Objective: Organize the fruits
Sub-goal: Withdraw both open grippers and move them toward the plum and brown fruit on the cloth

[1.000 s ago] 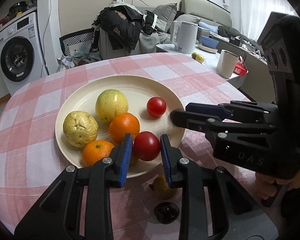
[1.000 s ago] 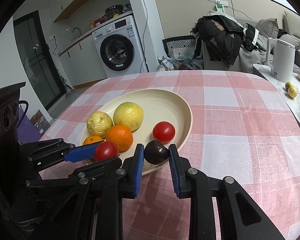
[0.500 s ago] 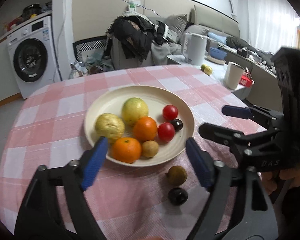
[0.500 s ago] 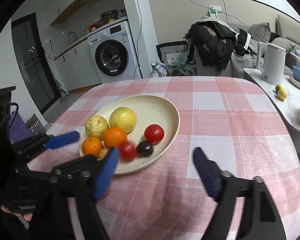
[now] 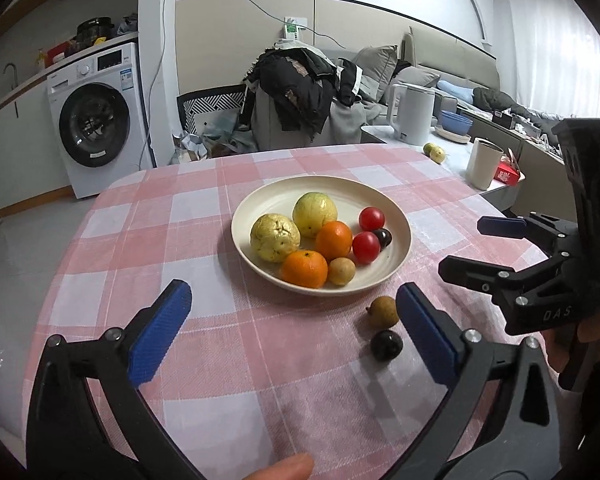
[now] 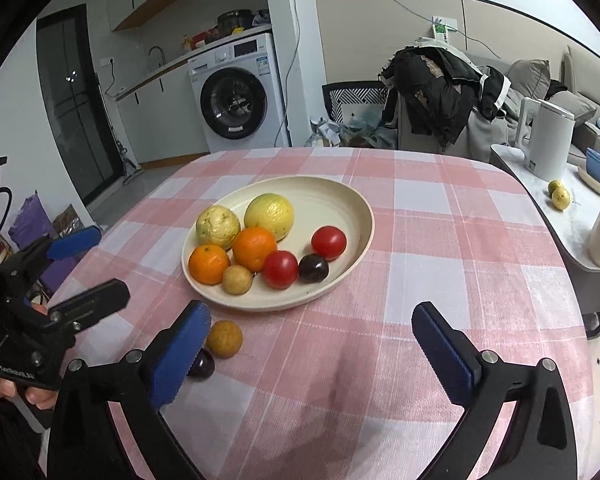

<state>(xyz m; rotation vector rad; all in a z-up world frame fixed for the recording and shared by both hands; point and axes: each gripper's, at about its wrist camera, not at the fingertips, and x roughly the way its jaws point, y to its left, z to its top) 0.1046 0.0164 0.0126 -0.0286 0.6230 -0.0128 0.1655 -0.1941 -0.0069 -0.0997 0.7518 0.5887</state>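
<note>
Both claws opening, empty; tomato (image 5: 366, 247), plum (image 5: 382, 237) released onto plate (image 5: 396, 256).

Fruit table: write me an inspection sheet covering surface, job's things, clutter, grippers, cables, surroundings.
Surface: round table under a pink-and-white checked cloth.
Job's things: cream plate holding two yellow-green fruits, two oranges, two red tomatoes, one dark plum and one small brown fruit. Off the plate, on the cloth: a brown fruit and a dark fruit, apart from each other.
Clutter: nothing seen on the table besides the fruit.
Grippers: left gripper and right gripper both opening, nothing between the fingers.
Cables: a wire runs along the back wall.
Surroundings: washing machine, clothes-piled chair, white kettle on a side counter.
</note>
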